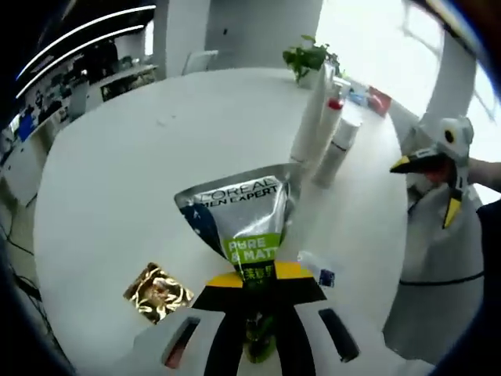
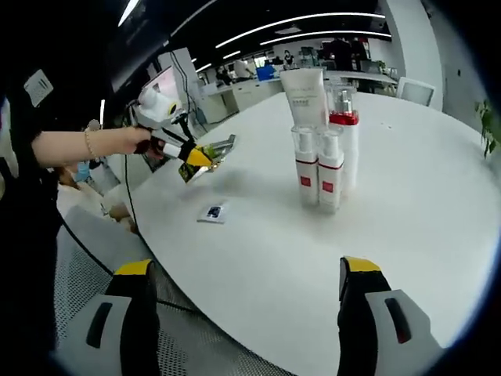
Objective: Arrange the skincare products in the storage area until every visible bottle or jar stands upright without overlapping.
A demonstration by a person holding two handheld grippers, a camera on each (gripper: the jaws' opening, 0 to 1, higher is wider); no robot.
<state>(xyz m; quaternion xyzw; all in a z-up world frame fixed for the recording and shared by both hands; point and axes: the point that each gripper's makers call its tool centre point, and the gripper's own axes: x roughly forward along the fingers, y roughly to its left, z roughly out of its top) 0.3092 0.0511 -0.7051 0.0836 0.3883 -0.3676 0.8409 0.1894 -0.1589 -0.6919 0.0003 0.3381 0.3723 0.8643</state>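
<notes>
Left gripper (image 1: 254, 294): jaws clamped on the bottom end of a silver L'Oréal Men Expert tube (image 1: 239, 223), which is held above the white round table (image 1: 117, 196), crimped end up. Tube's lower end is hidden between the jaws. Just left of the jaws a gold foil sachet (image 1: 158, 291) lies flat; just right, a small clear sachet (image 1: 317, 270) with a dark label, text too small to read.

Right gripper (image 2: 250, 305): jaws spread wide, nothing between them, hanging over the near table edge. Wide bare tabletop ahead of it.

Mid-table: upright cluster of bottles (image 2: 325, 168), two small pump bottles in front touching side by side, a red-collared pump bottle and a tall white tube (image 2: 304, 98) behind, partly occluded. Beyond them, a potted plant (image 1: 307, 59) near the far edge.
</notes>
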